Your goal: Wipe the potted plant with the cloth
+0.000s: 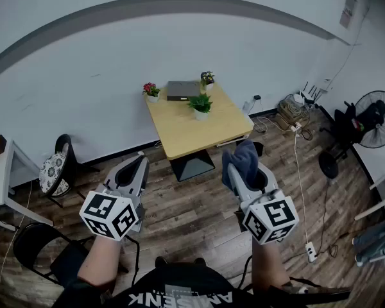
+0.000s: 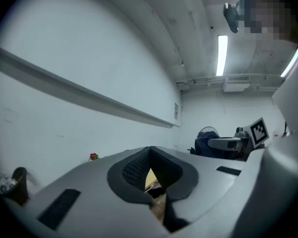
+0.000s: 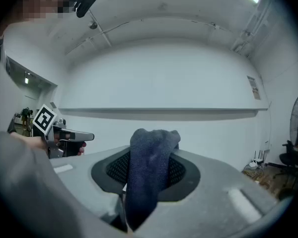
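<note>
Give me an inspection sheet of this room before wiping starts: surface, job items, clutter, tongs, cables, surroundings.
Surface: wooden table, some way ahead, not yet reached.
Job's things: pink-flowered plant, leafy plant, rear plant on the table; blue cloth in right tongs.
Clutter: grey flat box between the plants.
Grippers: left tongs shut, empty; right tongs shut on the blue cloth.
Cables: cable tangle on floor right of table; white cord to power strip.
Surroundings: wood floor, white wall, fan at right, chair at left.
</note>
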`<state>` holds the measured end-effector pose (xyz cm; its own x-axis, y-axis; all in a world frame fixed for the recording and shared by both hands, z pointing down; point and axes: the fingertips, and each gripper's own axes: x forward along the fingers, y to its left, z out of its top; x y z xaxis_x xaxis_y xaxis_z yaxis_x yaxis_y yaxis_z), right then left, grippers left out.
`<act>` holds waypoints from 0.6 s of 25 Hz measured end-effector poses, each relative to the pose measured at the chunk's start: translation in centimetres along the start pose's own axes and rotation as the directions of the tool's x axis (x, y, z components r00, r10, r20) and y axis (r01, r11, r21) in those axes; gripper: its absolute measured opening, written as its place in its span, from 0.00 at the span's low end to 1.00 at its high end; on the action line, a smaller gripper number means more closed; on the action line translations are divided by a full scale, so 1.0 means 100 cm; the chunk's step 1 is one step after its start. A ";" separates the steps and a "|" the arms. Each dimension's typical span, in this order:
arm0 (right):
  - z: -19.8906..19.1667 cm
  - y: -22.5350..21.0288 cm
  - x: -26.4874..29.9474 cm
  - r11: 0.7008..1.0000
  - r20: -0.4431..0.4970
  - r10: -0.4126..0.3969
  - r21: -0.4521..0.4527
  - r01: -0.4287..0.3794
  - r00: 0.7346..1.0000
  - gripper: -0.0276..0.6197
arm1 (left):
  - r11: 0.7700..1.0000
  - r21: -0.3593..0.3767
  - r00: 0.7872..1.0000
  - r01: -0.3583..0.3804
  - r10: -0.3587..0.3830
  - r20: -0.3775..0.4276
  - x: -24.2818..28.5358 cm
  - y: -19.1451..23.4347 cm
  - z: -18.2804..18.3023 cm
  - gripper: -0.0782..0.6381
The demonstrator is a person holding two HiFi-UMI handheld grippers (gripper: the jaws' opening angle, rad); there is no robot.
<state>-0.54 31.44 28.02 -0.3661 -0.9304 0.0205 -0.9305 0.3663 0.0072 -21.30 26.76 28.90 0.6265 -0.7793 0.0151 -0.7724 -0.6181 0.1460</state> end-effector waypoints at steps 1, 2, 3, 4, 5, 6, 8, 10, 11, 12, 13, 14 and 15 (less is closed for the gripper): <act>0.000 0.000 0.000 1.000 -0.004 -0.002 -0.001 0.002 1.000 0.24 | 1.000 0.019 1.000 -0.010 0.011 -0.010 0.000 0.001 -0.002 0.11; -0.001 0.000 -0.001 1.000 -0.009 -0.005 -0.003 0.005 1.000 0.24 | 0.999 0.035 1.000 -0.020 0.021 -0.018 0.000 0.002 -0.003 0.11; -0.001 0.000 -0.001 1.000 -0.013 -0.007 -0.006 0.007 1.000 0.24 | 0.998 0.049 0.999 -0.029 0.031 -0.025 -0.001 0.003 -0.005 0.11; -0.002 0.001 -0.002 1.000 -0.018 -0.009 -0.011 0.009 1.000 0.24 | 0.998 0.059 0.999 -0.037 0.039 -0.028 -0.002 0.004 -0.006 0.11; -0.002 0.001 -0.002 1.000 -0.019 -0.011 -0.016 0.011 1.000 0.24 | 0.997 0.066 0.999 -0.042 0.044 -0.030 -0.003 0.004 -0.006 0.11; -0.001 0.001 -0.003 1.000 -0.015 -0.013 -0.017 0.013 1.000 0.24 | 0.997 0.071 0.999 -0.043 0.045 -0.031 -0.004 0.003 -0.007 0.11; 0.000 0.003 -0.004 1.000 0.000 -0.011 0.000 0.011 1.000 0.24 | 0.997 0.074 0.999 -0.039 0.041 -0.031 -0.006 0.002 -0.006 0.11; 0.002 0.005 -0.006 1.000 0.017 -0.002 0.031 0.002 1.000 0.24 | 0.997 0.069 0.999 -0.035 0.037 -0.030 -0.006 0.001 -0.007 0.11; 0.003 0.006 -0.006 0.999 0.021 0.005 0.037 -0.006 1.000 0.24 | 0.997 0.066 0.999 -0.035 0.037 -0.029 -0.006 0.002 -0.007 0.11; 0.004 0.008 -0.005 0.999 0.021 0.010 0.036 -0.010 1.000 0.24 | 0.997 0.068 0.999 -0.036 0.038 -0.028 -0.007 0.002 -0.007 0.11; 0.003 0.008 -0.005 0.999 0.017 0.008 0.032 -0.008 1.000 0.24 | 0.996 0.075 0.999 -0.039 0.041 -0.029 -0.007 0.003 -0.008 0.11; 0.002 0.008 -0.004 1.000 0.012 0.000 0.030 0.000 1.000 0.24 | 0.995 0.087 0.999 -0.041 0.044 -0.031 -0.007 0.004 -0.009 0.11; -0.001 0.008 -0.003 0.999 0.007 -0.009 0.033 0.009 1.000 0.24 | 0.994 0.100 0.998 -0.040 0.044 -0.035 -0.008 0.004 -0.010 0.11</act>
<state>-1.17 31.99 28.07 -0.3578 -0.9337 0.0138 -0.9336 0.3574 -0.0258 -22.02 27.22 29.93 0.5955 -0.8014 0.0557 -0.8033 -0.5938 0.0452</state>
